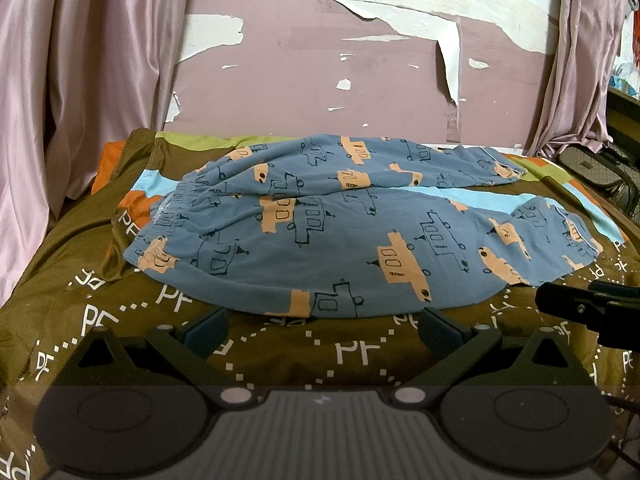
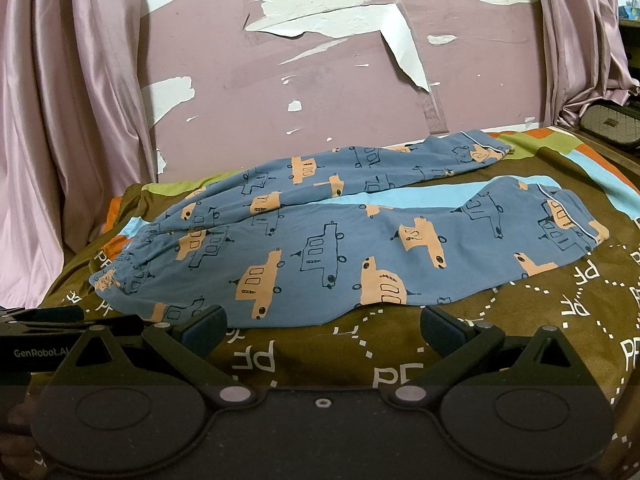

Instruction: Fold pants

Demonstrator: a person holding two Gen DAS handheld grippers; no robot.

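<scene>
Blue pants (image 1: 340,232) with orange and outlined vehicle prints lie spread flat on the bed, waistband at the left, two legs running right and splayed apart. They also show in the right wrist view (image 2: 340,240). My left gripper (image 1: 322,330) is open and empty, just short of the near edge of the near leg. My right gripper (image 2: 324,330) is open and empty, also just short of that near edge. The right gripper's body shows at the right in the left wrist view (image 1: 592,304); the left gripper's body shows at the left in the right wrist view (image 2: 60,328).
The bed has a brown cover (image 1: 120,320) with white lettering and orange, green and light blue patches. Behind it is a pink wall (image 1: 320,80) with peeling paint. Pink curtains (image 1: 80,80) hang at both sides. A dark basket-like object (image 2: 608,128) stands at the far right.
</scene>
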